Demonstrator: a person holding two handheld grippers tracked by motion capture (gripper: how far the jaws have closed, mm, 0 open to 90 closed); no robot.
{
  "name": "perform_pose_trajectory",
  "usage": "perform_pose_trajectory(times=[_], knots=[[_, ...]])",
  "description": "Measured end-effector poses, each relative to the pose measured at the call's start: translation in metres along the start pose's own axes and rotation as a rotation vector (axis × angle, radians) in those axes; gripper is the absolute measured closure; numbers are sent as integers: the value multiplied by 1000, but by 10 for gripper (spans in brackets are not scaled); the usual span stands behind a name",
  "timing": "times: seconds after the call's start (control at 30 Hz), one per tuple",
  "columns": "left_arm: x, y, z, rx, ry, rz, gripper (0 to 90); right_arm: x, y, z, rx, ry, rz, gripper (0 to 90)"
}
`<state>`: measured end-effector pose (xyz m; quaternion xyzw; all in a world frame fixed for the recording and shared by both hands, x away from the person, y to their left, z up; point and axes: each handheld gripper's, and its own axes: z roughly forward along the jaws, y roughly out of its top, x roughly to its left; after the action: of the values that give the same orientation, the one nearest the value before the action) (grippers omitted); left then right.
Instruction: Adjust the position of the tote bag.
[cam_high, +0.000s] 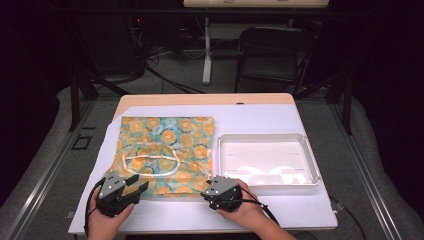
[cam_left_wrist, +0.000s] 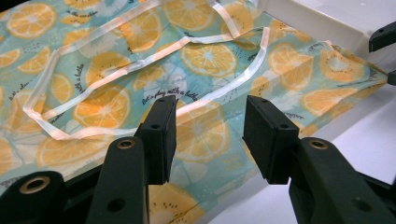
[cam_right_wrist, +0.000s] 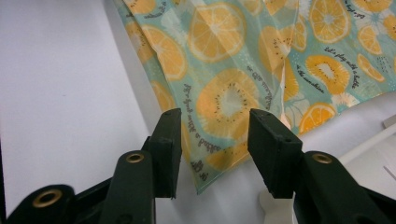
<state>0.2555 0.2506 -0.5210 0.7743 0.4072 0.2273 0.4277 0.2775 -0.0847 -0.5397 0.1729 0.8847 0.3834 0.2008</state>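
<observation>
Cloth (cam_high: 167, 152): flat, thin, citrus-print | left gripper (cam_high: 134, 186): jaws apart, empty | right gripper (cam_high: 209, 192): jaws apart, empty

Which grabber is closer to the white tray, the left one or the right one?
Right. The right gripper sits at the orange-print cloth's near corner, just beside the white tray. The left gripper is at the cloth's other near corner, farther from the tray.
</observation>
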Motion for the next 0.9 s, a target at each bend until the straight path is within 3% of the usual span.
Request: perform_pose_trajectory(times=[0.5,0.73,0.9], knots=[[2,7,10,-15,-27,5,536,8,-7,-1,51,-29,-11,518],[2,7,10,-22,-25,-4,533,8,-9,1,55,-19,10,518],[3,7,10,-21,-25,-3,530,8,-10,3,72,-21,-3,524]])
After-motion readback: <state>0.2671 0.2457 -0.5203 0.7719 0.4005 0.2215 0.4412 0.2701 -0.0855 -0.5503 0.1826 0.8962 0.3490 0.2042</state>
